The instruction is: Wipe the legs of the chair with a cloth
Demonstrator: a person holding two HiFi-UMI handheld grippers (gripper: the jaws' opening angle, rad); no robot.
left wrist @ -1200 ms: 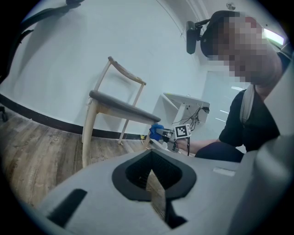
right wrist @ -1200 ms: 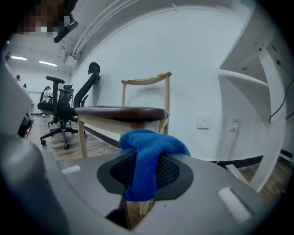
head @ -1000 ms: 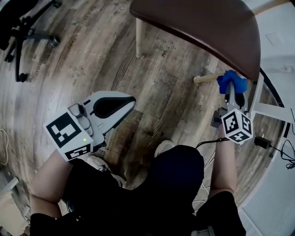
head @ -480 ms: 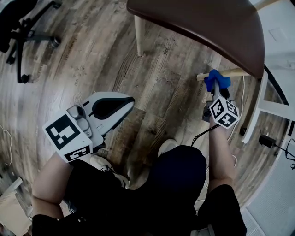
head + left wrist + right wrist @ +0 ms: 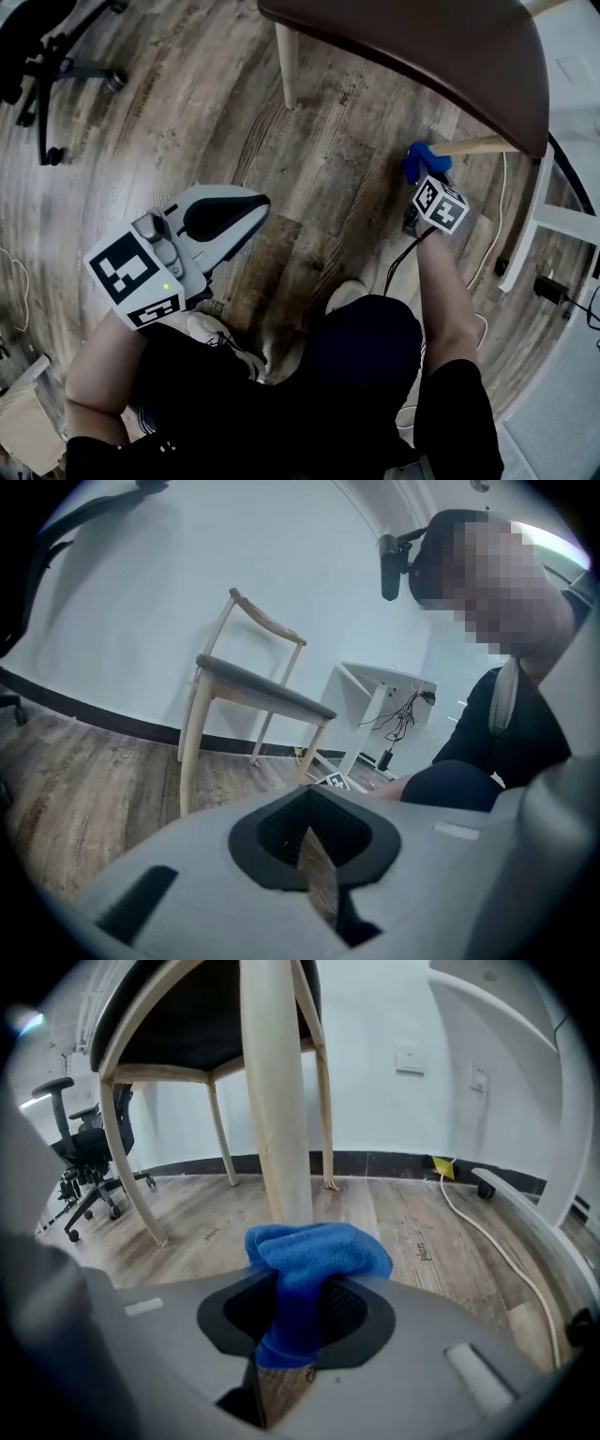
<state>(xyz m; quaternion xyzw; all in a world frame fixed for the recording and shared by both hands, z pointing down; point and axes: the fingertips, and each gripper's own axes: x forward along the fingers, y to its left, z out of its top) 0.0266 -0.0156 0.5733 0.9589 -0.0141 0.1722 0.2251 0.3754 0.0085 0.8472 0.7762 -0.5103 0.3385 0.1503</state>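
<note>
1. Head view: the right gripper [image 5: 421,175] holds a blue cloth [image 5: 418,159] at the low end of a chair leg [image 5: 474,145], under the seat [image 5: 422,47]. The left gripper [image 5: 246,208] hangs well apart over the floor [image 5: 309,159], and is best kept there.
2. Left gripper view: the jaws are closed on nothing, with only a thin slit between them. The chair [image 5: 253,691] stands far off.
3. Right gripper view: the jaws are clenched on the cloth, its bunched end at the leg's base; contact cannot be confirmed. A good wipe likely means pressing the bunch firmly on the wood, stroking along the leg, then working round its far side, with the grip kept tight.
</note>
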